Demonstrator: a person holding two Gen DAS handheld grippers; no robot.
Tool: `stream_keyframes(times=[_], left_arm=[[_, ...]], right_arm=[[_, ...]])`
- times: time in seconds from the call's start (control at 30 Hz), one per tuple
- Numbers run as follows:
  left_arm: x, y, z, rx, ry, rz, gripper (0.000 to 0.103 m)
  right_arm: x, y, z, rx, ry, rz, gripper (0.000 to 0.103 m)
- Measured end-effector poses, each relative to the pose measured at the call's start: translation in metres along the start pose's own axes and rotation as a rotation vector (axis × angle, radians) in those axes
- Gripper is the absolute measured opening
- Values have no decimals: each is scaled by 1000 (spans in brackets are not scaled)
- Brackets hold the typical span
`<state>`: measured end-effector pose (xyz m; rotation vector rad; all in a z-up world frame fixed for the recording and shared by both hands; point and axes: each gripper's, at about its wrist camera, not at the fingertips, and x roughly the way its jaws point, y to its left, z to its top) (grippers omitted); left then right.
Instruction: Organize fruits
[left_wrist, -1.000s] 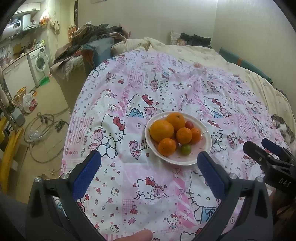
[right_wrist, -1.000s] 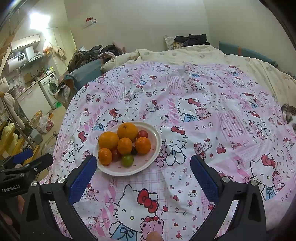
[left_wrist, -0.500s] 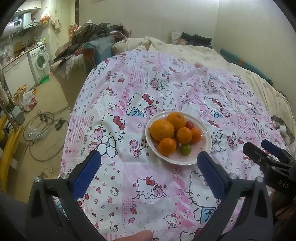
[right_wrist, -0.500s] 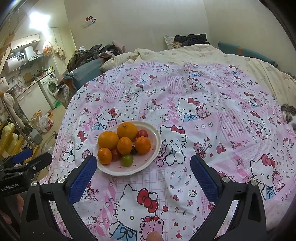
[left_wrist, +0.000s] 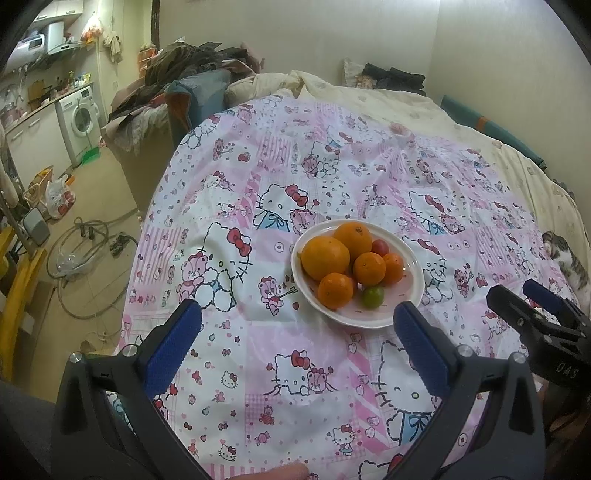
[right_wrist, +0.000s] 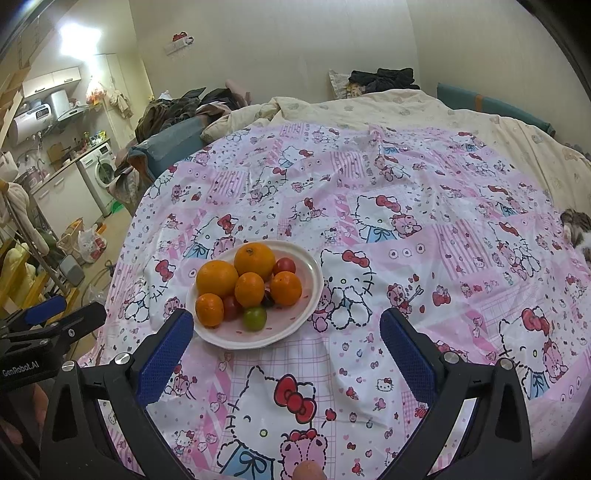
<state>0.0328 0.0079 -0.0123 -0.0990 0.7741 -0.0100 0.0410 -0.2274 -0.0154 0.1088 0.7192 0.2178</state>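
Pink cartoon bedspread (left_wrist: 332, 177), fruit plate (left_wrist: 410, 291), cat (left_wrist: 569, 262) beside, laundry pile (left_wrist: 192, 70) behind

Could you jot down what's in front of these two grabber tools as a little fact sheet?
surface: pink cartoon-print bedspread
dish: white plate, fruit piled on it
fruit: five oranges, largest; one green fruit; small red ones, e.g.
left gripper: open, empty, short of the plate
right gripper: open, empty, plate by its left finger
bystander: cat at the bed's right edge
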Motion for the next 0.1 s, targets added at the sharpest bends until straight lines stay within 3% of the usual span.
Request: stream_keyframes(times=[0.1], left_arm=[[1,-1,1,1,-2,1,103]], right_arm=[[0,0,0,-1,0,0,103]])
